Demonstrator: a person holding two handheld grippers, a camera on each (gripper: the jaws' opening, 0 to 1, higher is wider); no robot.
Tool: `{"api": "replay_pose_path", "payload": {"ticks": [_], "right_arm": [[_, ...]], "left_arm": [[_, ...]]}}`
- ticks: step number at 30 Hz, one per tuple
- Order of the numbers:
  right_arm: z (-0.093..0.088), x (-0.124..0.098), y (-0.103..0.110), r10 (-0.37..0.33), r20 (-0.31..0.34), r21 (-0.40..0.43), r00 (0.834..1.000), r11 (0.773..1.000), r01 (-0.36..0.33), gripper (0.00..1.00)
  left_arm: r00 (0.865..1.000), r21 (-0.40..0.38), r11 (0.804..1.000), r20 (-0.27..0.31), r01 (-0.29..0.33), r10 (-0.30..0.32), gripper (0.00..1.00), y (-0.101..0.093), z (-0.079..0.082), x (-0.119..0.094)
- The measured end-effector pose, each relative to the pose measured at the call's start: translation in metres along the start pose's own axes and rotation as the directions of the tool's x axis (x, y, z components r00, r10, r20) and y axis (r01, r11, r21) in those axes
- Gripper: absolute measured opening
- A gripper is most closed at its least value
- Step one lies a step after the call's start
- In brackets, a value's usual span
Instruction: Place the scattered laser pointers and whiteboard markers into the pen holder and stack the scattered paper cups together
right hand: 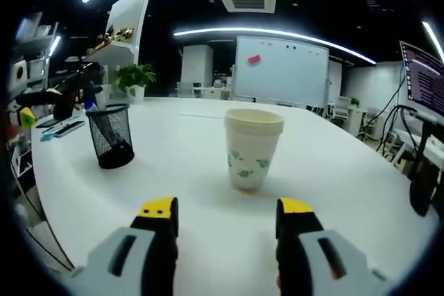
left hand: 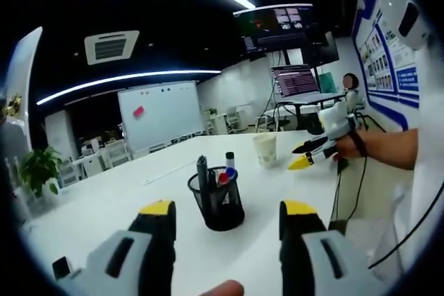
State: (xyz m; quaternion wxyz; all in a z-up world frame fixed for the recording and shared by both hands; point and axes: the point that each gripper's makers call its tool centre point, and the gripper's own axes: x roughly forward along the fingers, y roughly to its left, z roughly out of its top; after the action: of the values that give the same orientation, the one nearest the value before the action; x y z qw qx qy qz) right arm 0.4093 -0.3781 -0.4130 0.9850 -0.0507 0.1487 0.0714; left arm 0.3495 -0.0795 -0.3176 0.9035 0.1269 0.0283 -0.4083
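The black wire-mesh pen holder (left hand: 217,200) held upright markers, the white paper cup (right hand: 252,149) stood upright, and both grippers' jaws were spread, empty.

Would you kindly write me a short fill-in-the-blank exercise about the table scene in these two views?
1. The markers stand in a black mesh pen holder on the ____ table.
2. The paper cup stands ____ on the table, ahead of the right gripper.
3. The jaws of the left gripper are ____, with nothing between them.
4. On the whiteboard in the background sits a small ____ item.

Missing words: white; upright; open; pink
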Motion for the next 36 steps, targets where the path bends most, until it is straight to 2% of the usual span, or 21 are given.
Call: {"api": "replay_pose_path", "payload": {"ticks": [13, 17, 23, 27, 29, 36], "right_arm": [[-0.002, 0.010, 0.002, 0.006, 0.012, 0.004, 1.000, 1.000, -0.006, 0.58], [0.000, 0.013, -0.002, -0.006, 0.015, -0.020, 1.000, 1.000, 0.007, 0.58], [0.004, 0.018, -0.002, -0.010, 0.036, -0.012, 0.999, 1.000, 0.011, 0.58], [0.002, 0.019, -0.004, -0.019, 0.026, -0.011, 0.999, 1.000, 0.020, 0.58], [0.004, 0.021, -0.008, -0.048, 0.037, -0.049, 0.998, 0.998, 0.050, 0.59], [0.007, 0.025, -0.007, -0.044, 0.050, -0.041, 0.998, 0.998, 0.046, 0.60]], "left_arm": [[1.000, -0.008, 1.000, -0.004, 0.000, 0.000, 0.60, 0.002, -0.001, 0.001], [1.000, -0.009, 1.000, -0.002, 0.010, -0.010, 0.61, -0.002, -0.002, 0.002], [1.000, -0.014, 1.000, 0.000, 0.008, -0.008, 0.60, -0.001, -0.003, 0.002], [1.000, -0.017, 1.000, 0.005, 0.012, -0.012, 0.61, -0.001, -0.002, 0.002], [1.000, -0.015, 1.000, 0.005, 0.012, -0.012, 0.61, -0.001, -0.002, 0.002], [1.000, -0.017, 1.000, 0.002, 0.013, -0.013, 0.61, -0.001, -0.004, 0.003]]}}
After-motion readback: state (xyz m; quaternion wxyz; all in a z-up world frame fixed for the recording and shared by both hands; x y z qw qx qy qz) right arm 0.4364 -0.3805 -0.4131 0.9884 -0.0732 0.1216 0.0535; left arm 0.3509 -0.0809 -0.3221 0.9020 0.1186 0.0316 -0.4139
